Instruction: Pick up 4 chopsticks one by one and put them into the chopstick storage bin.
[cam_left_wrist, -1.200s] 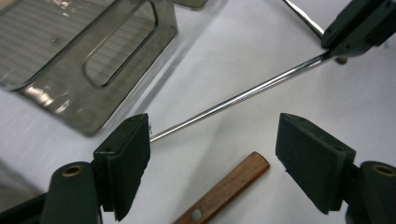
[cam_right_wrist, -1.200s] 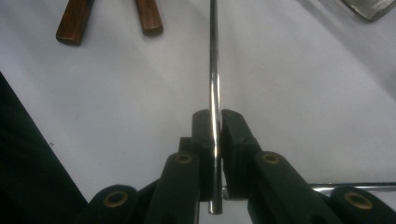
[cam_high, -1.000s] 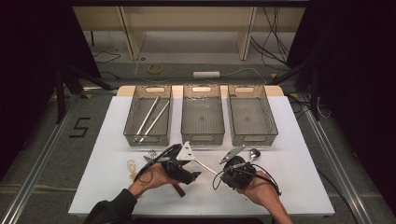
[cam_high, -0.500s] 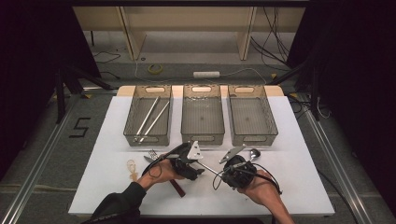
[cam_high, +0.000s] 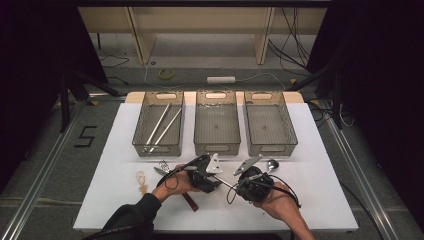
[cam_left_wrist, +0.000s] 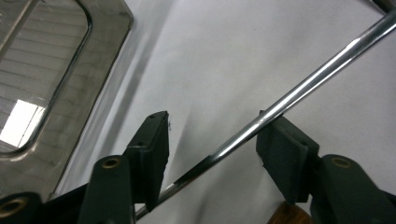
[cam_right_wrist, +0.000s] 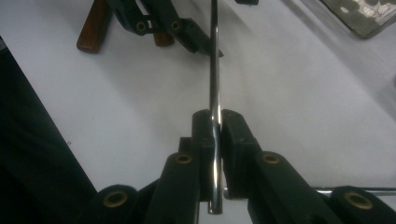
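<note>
A thin metal rod (cam_right_wrist: 214, 70) is clamped between the jaws of the right gripper (cam_right_wrist: 214, 122), which are closed flat against it; the rod runs forward from them, low over the white table (cam_high: 325, 190). At its far end the left gripper (cam_left_wrist: 212, 149) is set astride it — the jaws stand wide, one on each side, the rod crossing the gap at a slant and lying against the inner edge of one jaw without being squeezed. In the high view both grippers sit close together at the near middle of the table, just in front of the three mesh trays; the left tray (cam_high: 141, 131) already holds two similar rods (cam_high: 159, 126), while the middle tray (cam_high: 217, 145) and right tray (cam_high: 270, 145) look bare. A spoon (cam_high: 270, 165) lies just beside the right gripper, and a wooden-handled tool (cam_high: 189, 201) near the left hand.

The step in hand is judged to be a hand-over of the rod from right to left. The next move calls for the left jaws to be closed squarely on the shaft before the right jaws are released — otherwise the rod could drop or swing. A carry to the left tray would plausibly follow.
</note>
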